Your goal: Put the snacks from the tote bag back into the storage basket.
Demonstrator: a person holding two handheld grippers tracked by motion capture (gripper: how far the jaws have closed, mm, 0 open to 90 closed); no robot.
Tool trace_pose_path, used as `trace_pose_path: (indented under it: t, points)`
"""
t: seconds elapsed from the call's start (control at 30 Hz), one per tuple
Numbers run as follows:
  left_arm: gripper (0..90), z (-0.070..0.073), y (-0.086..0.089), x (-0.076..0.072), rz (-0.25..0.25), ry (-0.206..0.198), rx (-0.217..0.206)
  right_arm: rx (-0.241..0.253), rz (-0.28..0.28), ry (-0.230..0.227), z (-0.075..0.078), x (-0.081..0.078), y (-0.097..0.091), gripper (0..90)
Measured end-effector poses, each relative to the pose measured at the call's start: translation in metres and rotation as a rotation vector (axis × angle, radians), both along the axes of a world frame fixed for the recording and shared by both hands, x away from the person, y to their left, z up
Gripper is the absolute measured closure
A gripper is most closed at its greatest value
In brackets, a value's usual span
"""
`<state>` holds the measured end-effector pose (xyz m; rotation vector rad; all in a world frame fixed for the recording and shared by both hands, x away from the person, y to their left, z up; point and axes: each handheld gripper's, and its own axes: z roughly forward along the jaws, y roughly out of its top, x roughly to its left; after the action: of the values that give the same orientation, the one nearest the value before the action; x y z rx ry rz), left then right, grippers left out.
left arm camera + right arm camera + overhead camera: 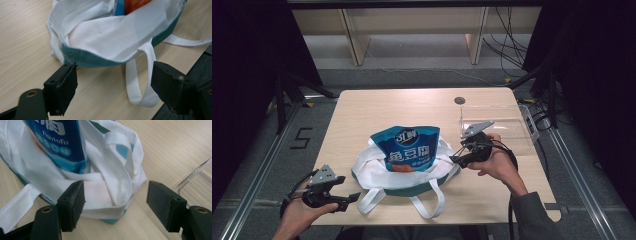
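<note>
The snack pouch (408, 149) hides its lower part inside the tote bag (377, 172) near the surface's front edge. In the right gripper view the pouch's top is cut off; in the left gripper view 1 handle loop (140, 82) runs past the frame's right edge.

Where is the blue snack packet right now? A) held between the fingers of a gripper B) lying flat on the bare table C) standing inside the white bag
C: the blue snack packet stands upright inside the open white bag, with no fingers touching it.
</note>
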<state>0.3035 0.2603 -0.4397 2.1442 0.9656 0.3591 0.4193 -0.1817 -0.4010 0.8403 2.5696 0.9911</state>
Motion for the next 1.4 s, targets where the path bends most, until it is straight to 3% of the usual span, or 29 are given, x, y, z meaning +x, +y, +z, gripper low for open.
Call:
trace_pose_path:
  t: [0.07, 0.13, 0.17, 0.23, 0.4, 0.43, 0.47, 0.5, 0.57, 0.63, 0.67, 0.7, 0.77, 0.83, 0.9, 1.03, 1.13, 1.4]
  points:
    - [20.5, -0.002, -0.001, -0.002, 0.019, 0.011, -0.011, -0.006, 0.004, 0.001, 0.005, -0.001, 0.0, 31.3]
    - [20.5, -0.003, 0.001, -0.003, -0.001, 0.008, 0.008, 0.0, 0.005, -0.003, 0.007, -0.001, 0.001, 31.1]
    - [20.5, -0.006, 0.0, -0.006, 0.015, 0.021, -0.004, -0.003, 0.016, -0.023, 0.014, 0.0, 0.001, 30.8]
    - [20.4, -0.006, 0.001, -0.007, 0.003, 0.013, 0.015, -0.015, 0.03, -0.014, 0.022, -0.002, 0.002, 30.2]
    - [20.4, -0.009, -0.002, -0.011, 0.029, 0.013, -0.015, -0.035, 0.078, -0.037, 0.044, -0.003, 0.008, 29.1]
    - [20.4, -0.008, -0.001, -0.012, 0.023, 0.01, -0.007, -0.035, 0.086, -0.025, 0.049, -0.003, 0.01, 28.7]
    - [20.4, -0.009, -0.001, -0.012, 0.025, -0.004, -0.015, -0.029, 0.095, -0.027, 0.053, -0.004, 0.013, 28.7]
    - [20.4, -0.009, -0.002, -0.014, 0.043, 0.007, -0.036, -0.033, 0.112, -0.036, 0.057, -0.003, 0.015, 28.7]
    - [20.4, -0.008, 0.0, -0.015, 0.04, -0.007, -0.022, -0.03, 0.102, -0.015, 0.066, -0.005, 0.021, 28.6]
    - [20.4, -0.008, 0.001, -0.015, 0.031, -0.011, -0.026, -0.034, 0.131, -0.01, 0.074, -0.004, 0.027, 28.5]
    - [20.4, -0.009, 0.0, -0.017, 0.052, -0.017, -0.043, -0.028, 0.137, -0.008, 0.077, -0.003, 0.03, 28.5]
    - [20.4, -0.009, 0.001, -0.018, 0.049, -0.006, -0.032, -0.027, 0.145, -0.016, 0.08, -0.001, 0.033, 28.5]
    - [20.4, -0.009, 0.003, -0.018, 0.045, -0.027, -0.022, -0.039, 0.164, -0.02, 0.086, 0.001, 0.038, 28.5]
    - [20.4, -0.009, 0.002, -0.02, 0.061, -0.02, -0.047, -0.045, 0.185, -0.032, 0.093, 0.003, 0.043, 28.5]
    - [20.4, -0.009, 0.003, -0.02, 0.061, -0.033, -0.042, -0.043, 0.197, -0.03, 0.099, 0.004, 0.049, 28.5]
    - [20.0, -0.01, 0.003, -0.021, 0.06, -0.02, -0.053, -0.052, 0.238, -0.043, 0.108, 0.007, 0.063, 28.5]
    - [19.5, -0.01, 0.002, -0.021, 0.064, -0.001, -0.048, -0.065, 0.261, -0.028, 0.111, 0.009, 0.075, 28.6]
    - [19.4, -0.012, 0.004, -0.02, 0.054, -0.014, -0.045, -0.113, 0.33, -0.006, 0.115, 0.018, 0.103, 33.6]
